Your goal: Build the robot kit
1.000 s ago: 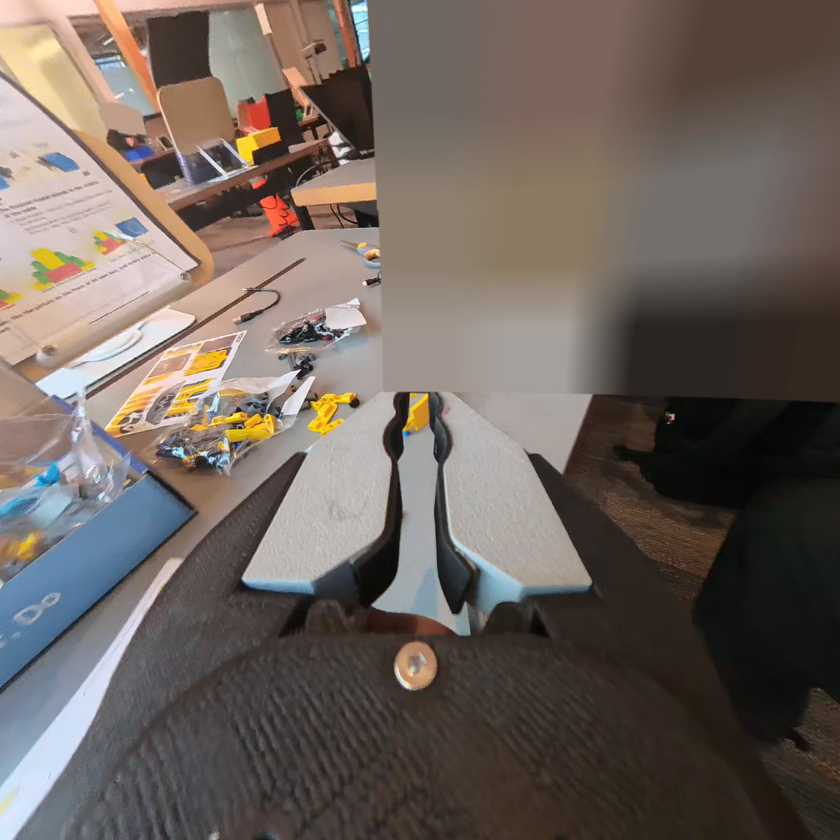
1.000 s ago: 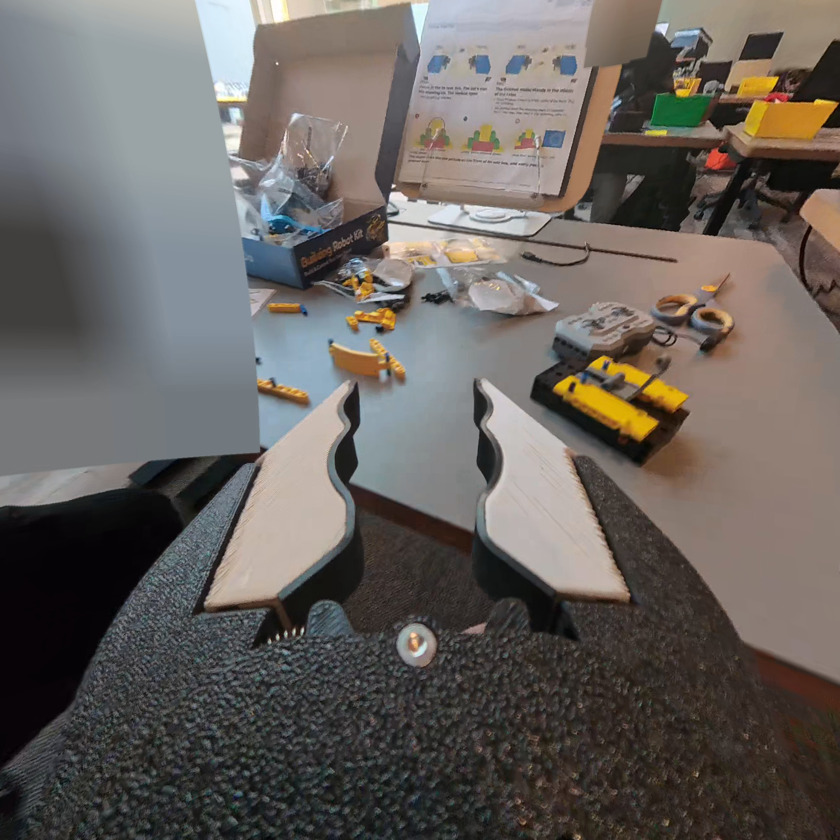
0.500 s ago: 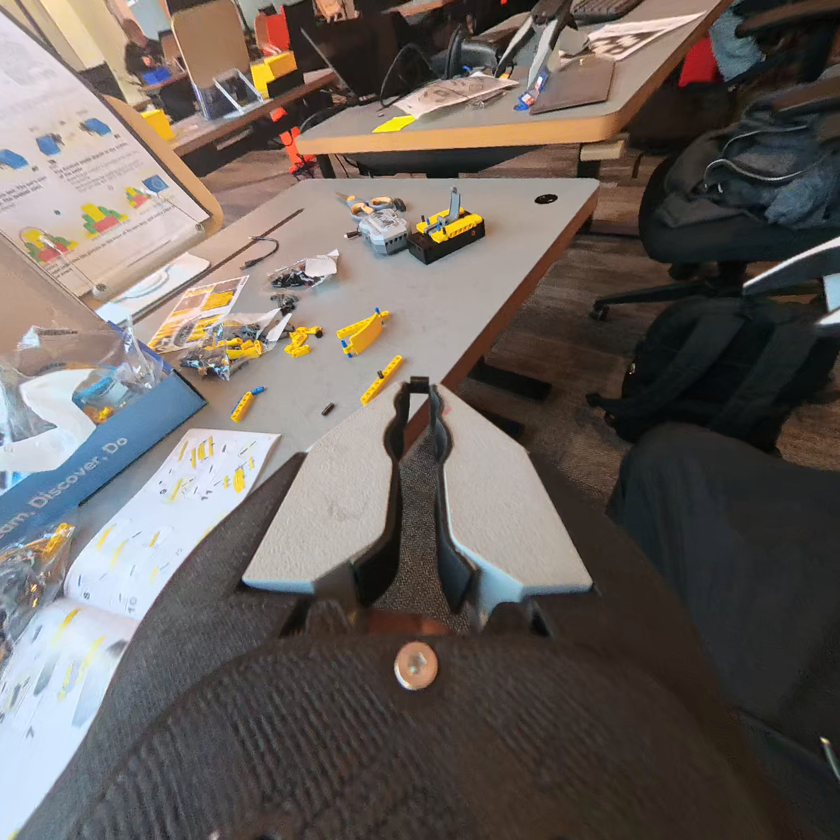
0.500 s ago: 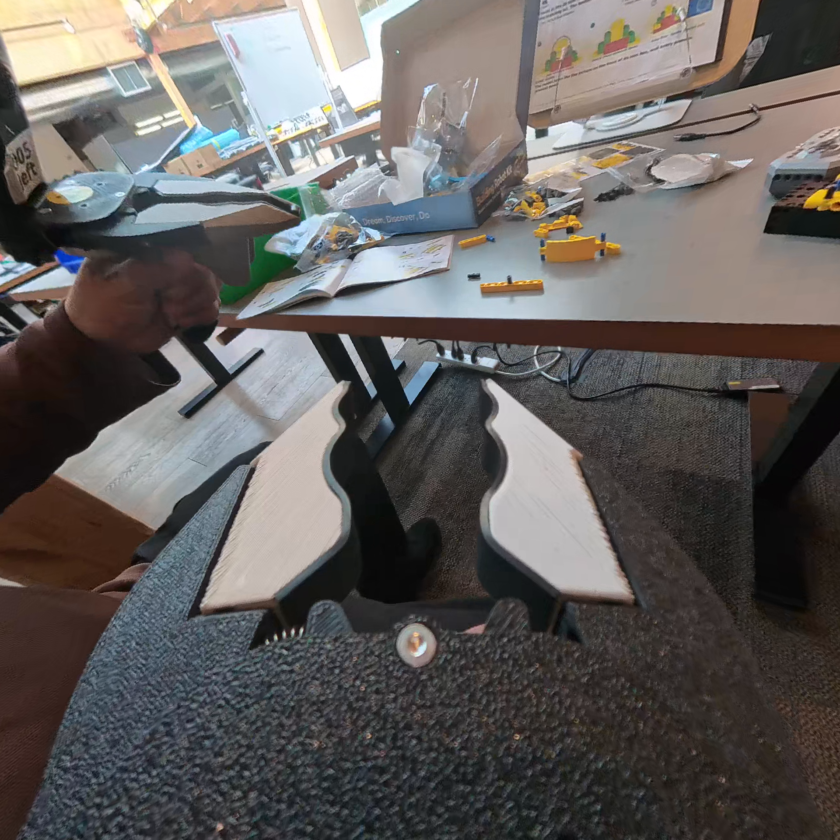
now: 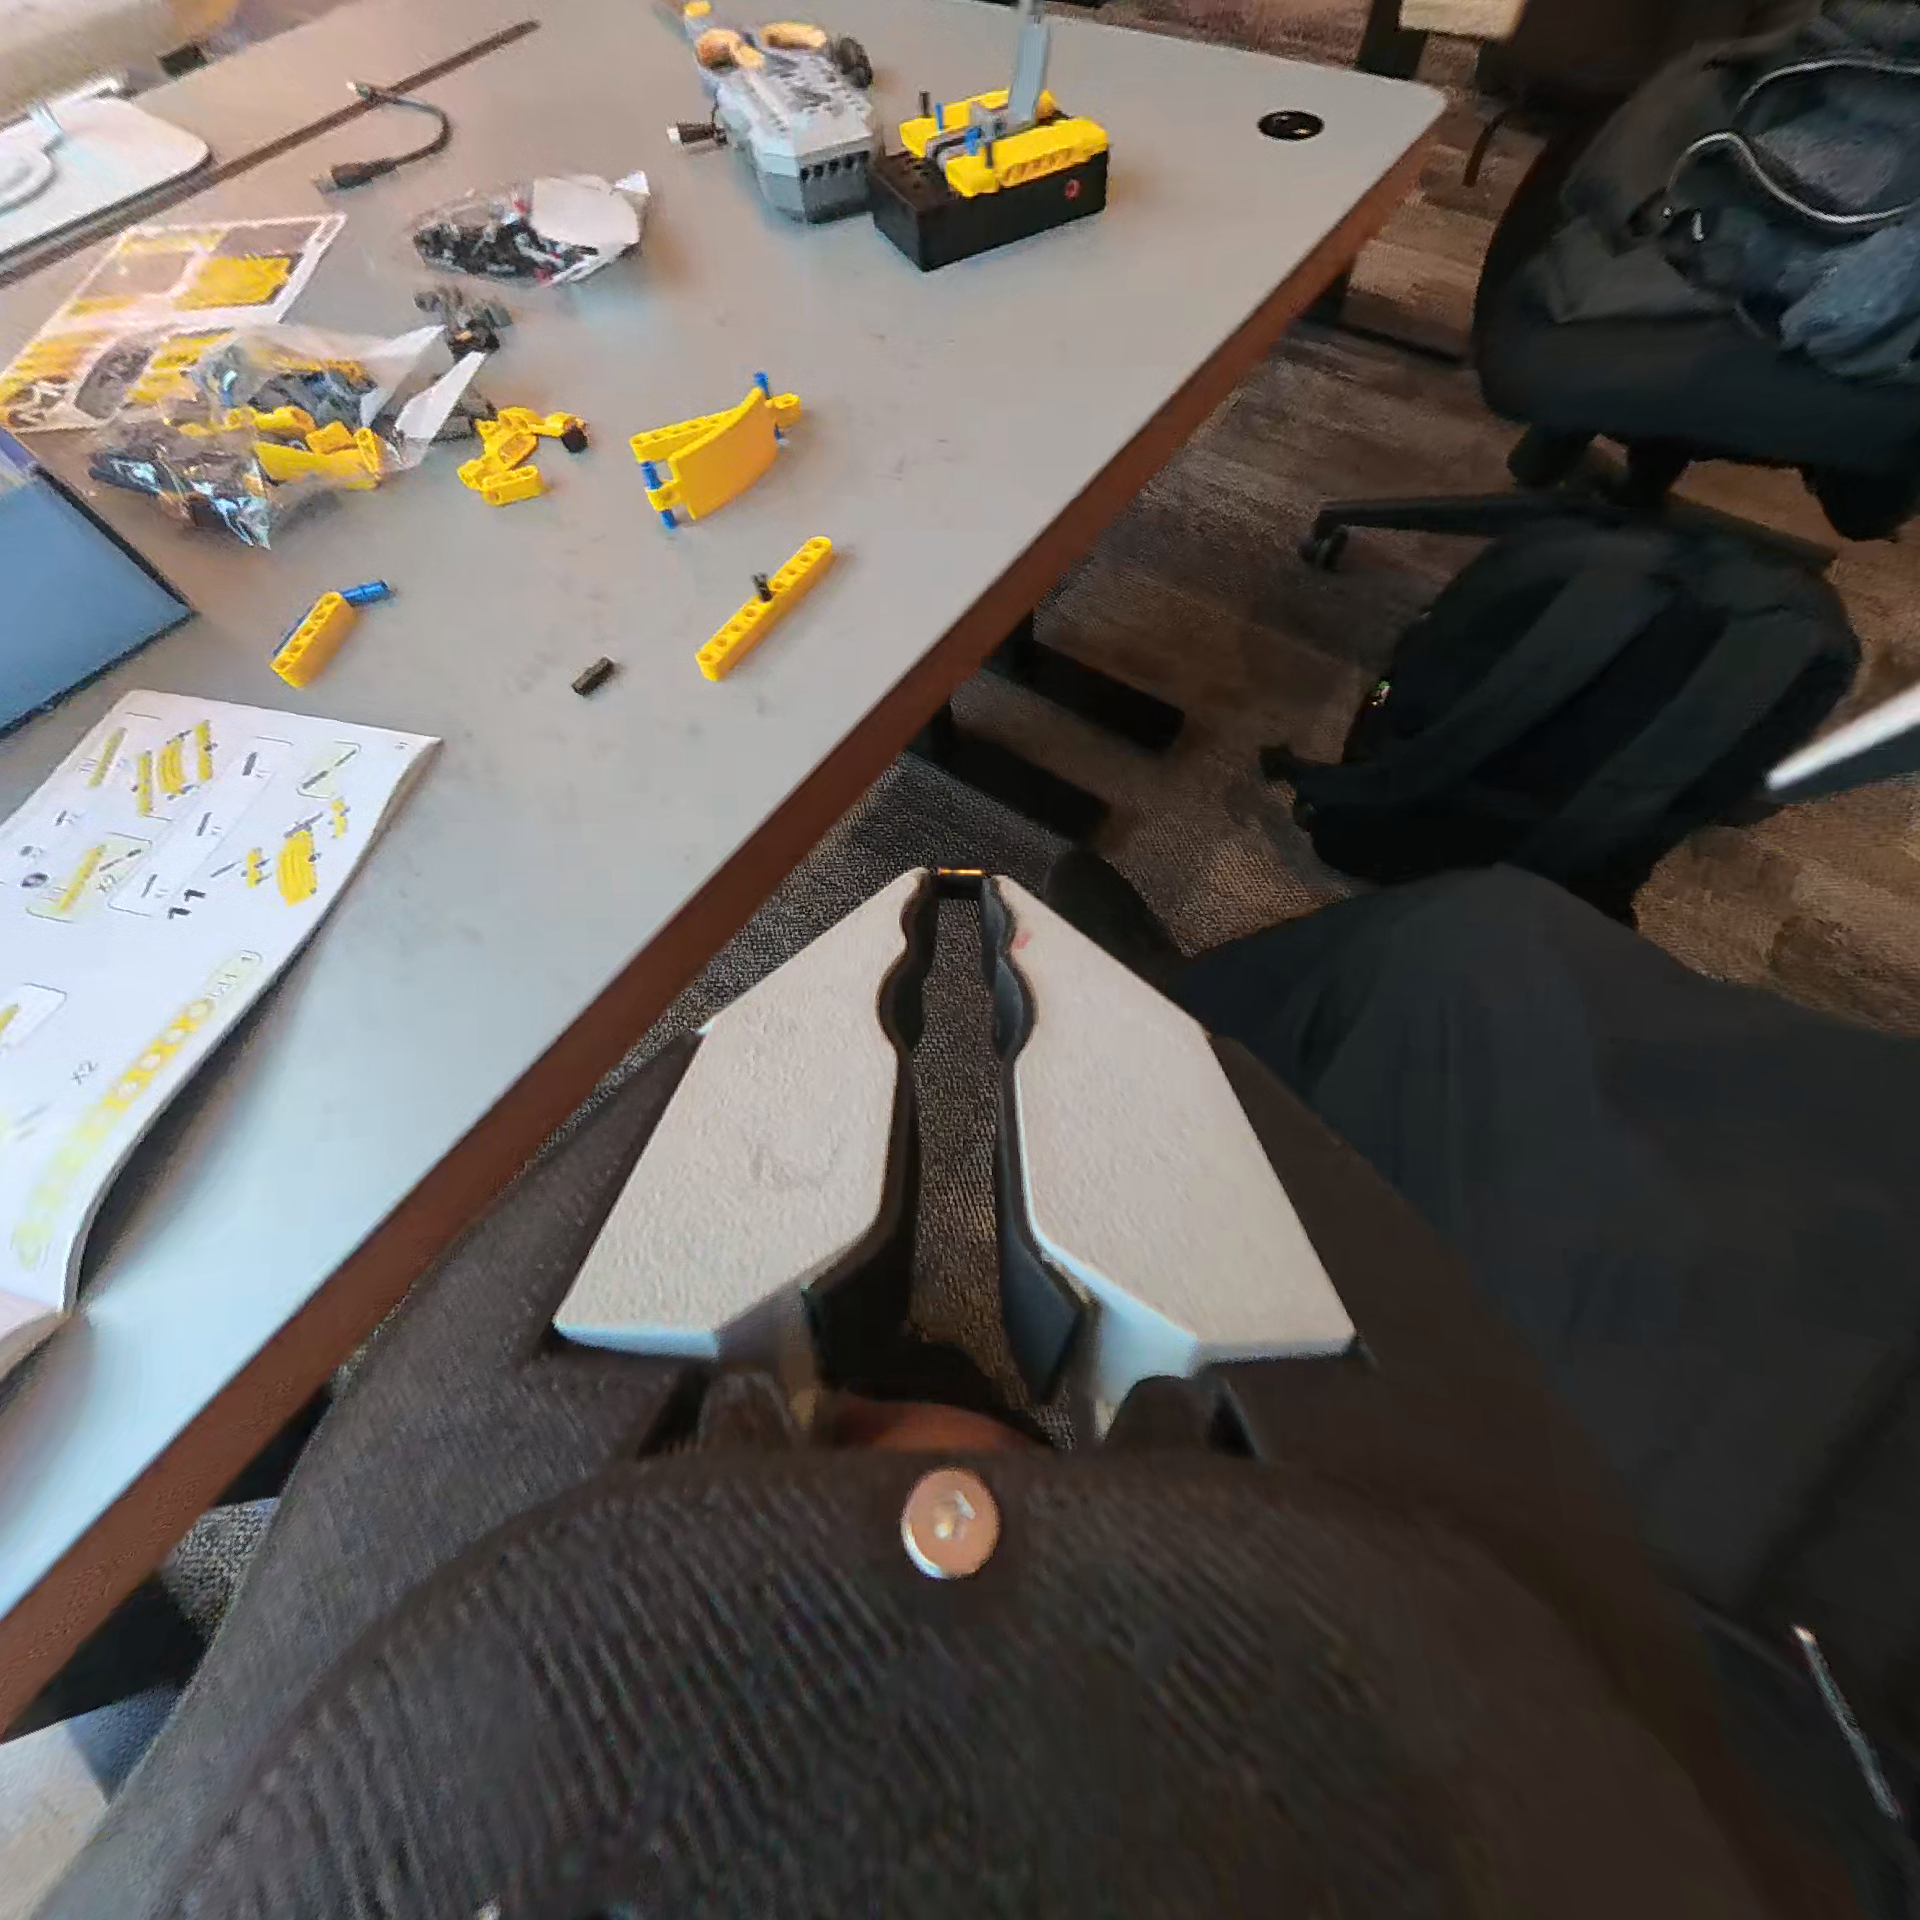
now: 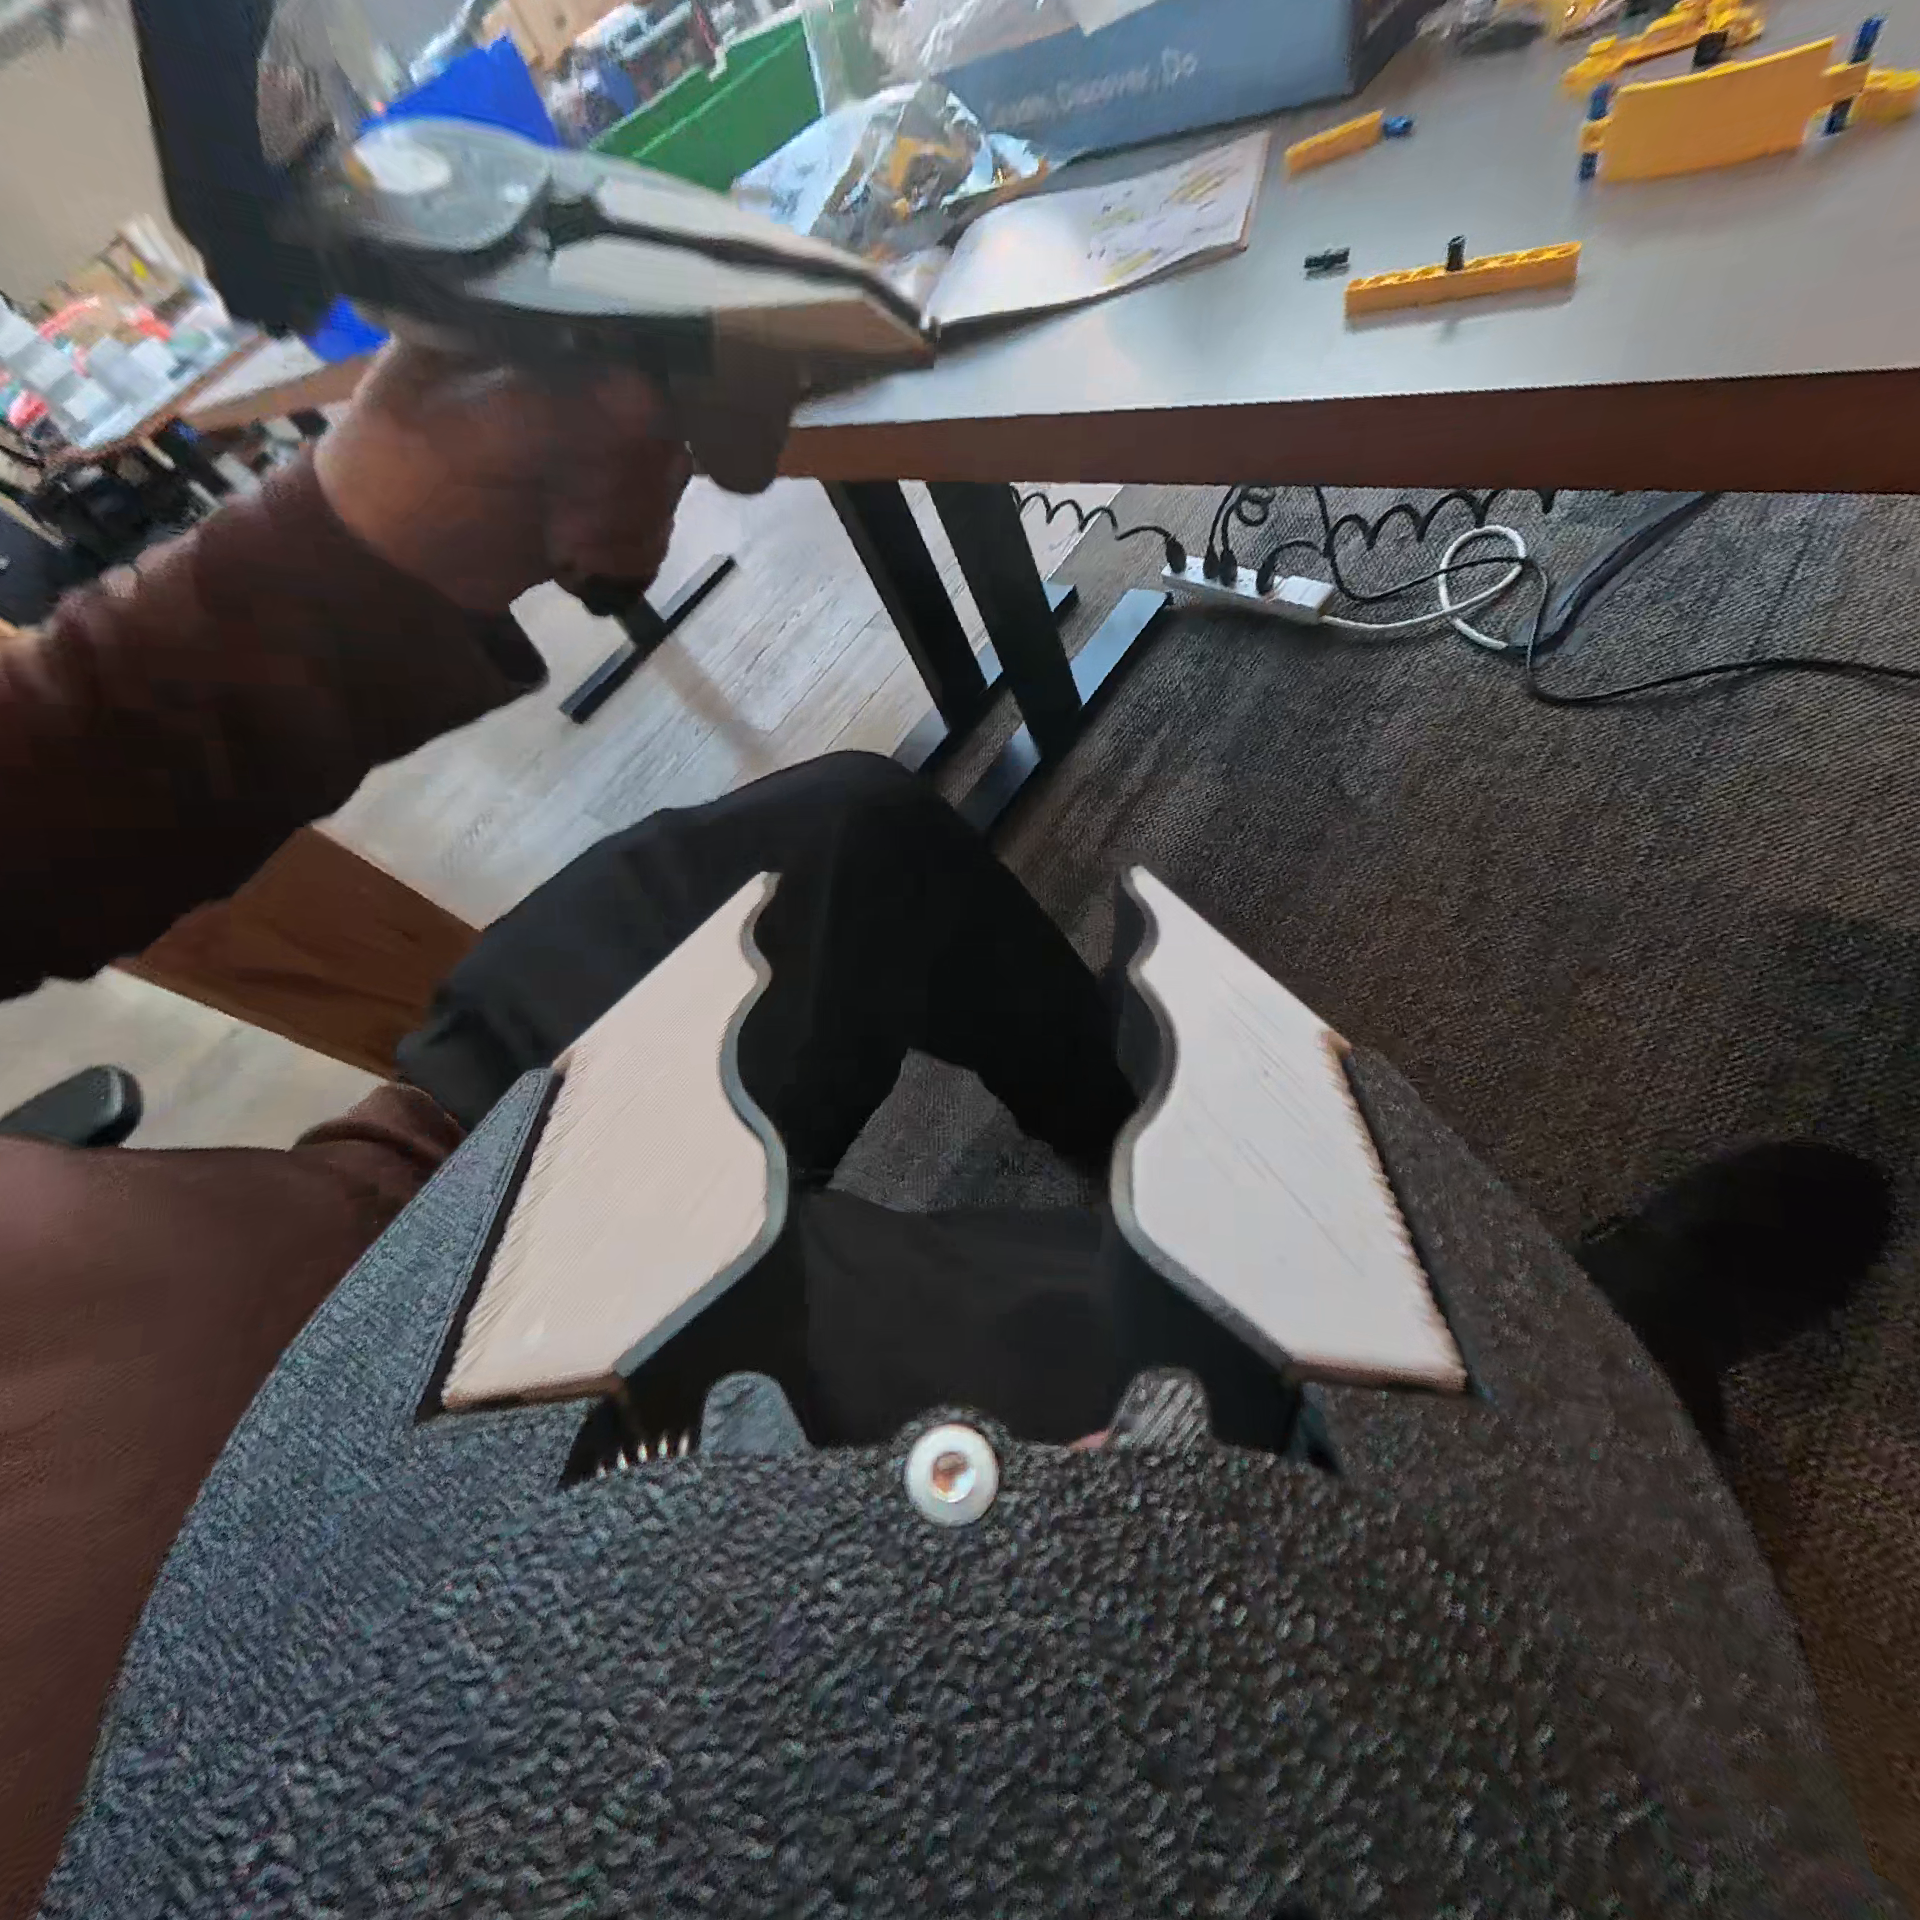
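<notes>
My left gripper hangs off the front edge of the grey table, above the carpet. Its jaws are almost closed, pinching a small black piece at the tips. It also shows in the right wrist view, held in a person's hand at table height. My right gripper is open and empty. It sits below the table edge and points at dark trouser legs and carpet. On the table lie a yellow beam with a black pin, a yellow curved panel and a loose black pin.
An open instruction booklet, a bag of parts, a blue box, a grey hub and a black-and-yellow assembly lie on the table. A black backpack and an office chair stand right. A power strip lies under the table. The tips of one gripper are about 20 cm away from the tips of the other.
Both grippers have drawn back from over the table and tilted downward. The right one has dropped below the table edge. Neither jaw opening has changed.
</notes>
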The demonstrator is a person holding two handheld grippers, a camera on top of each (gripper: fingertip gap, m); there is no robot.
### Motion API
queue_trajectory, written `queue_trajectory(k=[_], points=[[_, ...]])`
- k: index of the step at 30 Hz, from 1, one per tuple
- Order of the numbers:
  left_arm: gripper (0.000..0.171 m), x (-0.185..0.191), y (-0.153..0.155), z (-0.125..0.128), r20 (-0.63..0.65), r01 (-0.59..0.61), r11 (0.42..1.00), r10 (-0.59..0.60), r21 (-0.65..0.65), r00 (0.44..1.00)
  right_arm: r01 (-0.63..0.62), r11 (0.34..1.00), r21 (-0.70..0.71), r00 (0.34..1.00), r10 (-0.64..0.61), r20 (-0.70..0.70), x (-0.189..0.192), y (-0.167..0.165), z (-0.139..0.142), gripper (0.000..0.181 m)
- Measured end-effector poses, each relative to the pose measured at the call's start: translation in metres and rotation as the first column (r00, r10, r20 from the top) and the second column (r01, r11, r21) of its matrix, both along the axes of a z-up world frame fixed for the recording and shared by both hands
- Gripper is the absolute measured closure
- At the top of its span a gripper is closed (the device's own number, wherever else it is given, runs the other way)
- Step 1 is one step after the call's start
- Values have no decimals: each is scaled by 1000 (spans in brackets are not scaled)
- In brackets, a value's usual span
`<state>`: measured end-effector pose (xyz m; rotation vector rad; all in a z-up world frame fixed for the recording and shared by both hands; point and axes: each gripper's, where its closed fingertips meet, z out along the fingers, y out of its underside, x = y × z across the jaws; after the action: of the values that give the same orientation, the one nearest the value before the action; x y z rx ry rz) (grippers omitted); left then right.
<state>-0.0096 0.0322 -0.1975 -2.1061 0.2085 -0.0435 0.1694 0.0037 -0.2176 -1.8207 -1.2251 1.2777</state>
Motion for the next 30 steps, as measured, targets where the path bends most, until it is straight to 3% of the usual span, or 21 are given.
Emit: queue_trajectory(k=[5,9,13,16,21,24,30], points=[[167,-39,67,-6,6,10,1000,-10,-16,1000,-19,1000,12,997,18,73,-14,42,-29,119],[167,-68,147,-3,-16,49,999,-49,12,999,46,994,101,995,-55,87,-36,117,-40,121],[167,-95,207,-8,-64,76,997,-78,-30,995,96,982,160,993,-106,58,-67,196,-25,121],[167,-110,218,-25,-92,65,990,-77,-124,993,117,976,186,992,-125,29,-89,238,-9,122],[167,-117,207,-42,-68,93,975,-108,-200,992,76,964,253,995,-91,45,-123,276,5,122],[167,-109,203,-48,-58,144,964,-161,-225,985,47,963,264,997,-61,48,-144,291,11,122],[167,-109,205,-68,-187,134,949,-192,-284,963,-23,966,258,996,0,88,-174,312,8,123]])
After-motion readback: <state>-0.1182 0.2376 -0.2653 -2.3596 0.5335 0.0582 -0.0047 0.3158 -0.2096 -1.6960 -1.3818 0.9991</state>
